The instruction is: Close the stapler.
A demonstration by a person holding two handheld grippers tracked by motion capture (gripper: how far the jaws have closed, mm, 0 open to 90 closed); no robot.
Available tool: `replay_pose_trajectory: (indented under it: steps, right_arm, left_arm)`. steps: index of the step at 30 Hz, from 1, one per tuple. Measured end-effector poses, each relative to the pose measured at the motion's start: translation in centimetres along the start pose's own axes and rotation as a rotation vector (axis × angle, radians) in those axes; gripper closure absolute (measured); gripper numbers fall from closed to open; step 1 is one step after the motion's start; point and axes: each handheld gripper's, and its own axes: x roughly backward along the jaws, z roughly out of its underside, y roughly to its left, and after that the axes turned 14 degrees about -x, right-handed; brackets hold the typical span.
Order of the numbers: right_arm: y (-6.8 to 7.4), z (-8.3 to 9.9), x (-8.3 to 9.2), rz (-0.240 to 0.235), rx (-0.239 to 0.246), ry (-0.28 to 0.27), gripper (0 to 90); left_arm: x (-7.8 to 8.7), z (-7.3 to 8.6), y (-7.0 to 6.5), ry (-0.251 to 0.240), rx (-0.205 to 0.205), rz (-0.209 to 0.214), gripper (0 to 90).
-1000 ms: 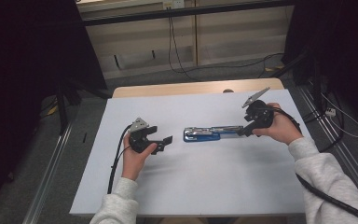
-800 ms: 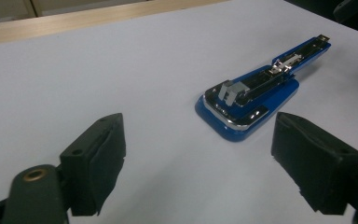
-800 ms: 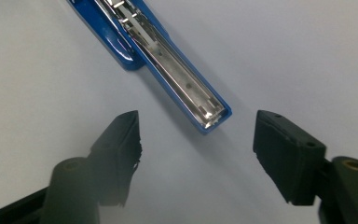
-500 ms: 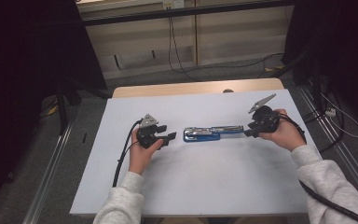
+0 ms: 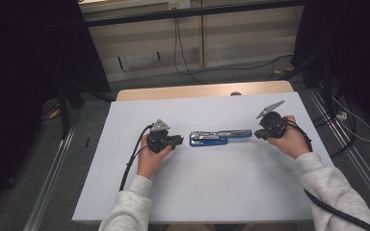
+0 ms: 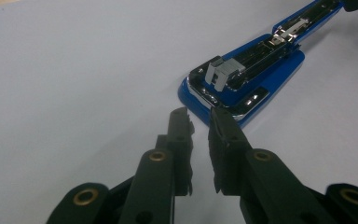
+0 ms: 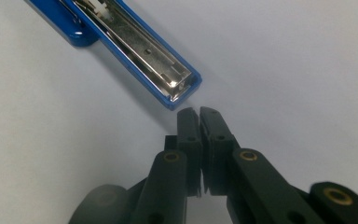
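Note:
A blue stapler (image 5: 219,138) lies swung open flat on the white table (image 5: 212,192), its metal insides facing up. My left gripper (image 5: 179,140) points at the stapler's wide left end (image 6: 242,79), just short of it. Its jaws have just been closing and now stand a narrow slit apart (image 6: 199,114) with nothing between them. My right gripper (image 5: 256,135) points at the thin right end (image 7: 135,51), a small gap away. The right gripper's tips (image 7: 198,112) meet, shut on nothing.
A wooden strip (image 5: 202,90) borders the table's far edge. Black cables (image 5: 132,159) trail from both grippers toward the near side. Metal rails (image 5: 53,183) run along the floor to the left and right.
My left hand has slid right toward the stapler's end, and the right hand has sunk closer to the table. Both pairs of jaws have narrowed from wide open.

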Motion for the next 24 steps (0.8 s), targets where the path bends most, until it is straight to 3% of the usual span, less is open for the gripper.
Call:
replay_pose_trajectory:
  steps: [7,18,24]
  right_arm:
    - [0.0,0.9,-0.8,-0.015,-0.007,0.002,88.5]
    - [-0.1,0.8,-1.6,-0.022,-0.003,0.005,89.5]
    - [-0.3,0.9,-2.0,-0.032,-0.009,0.004,89.5]
  left_arm:
    - [-1.1,0.0,-0.1,0.031,-0.006,0.022,89.3]
    - [-2.2,0.0,-0.3,0.055,0.001,0.022,89.9]
    - [-3.0,-0.3,-0.3,0.063,-0.004,0.045,88.2]
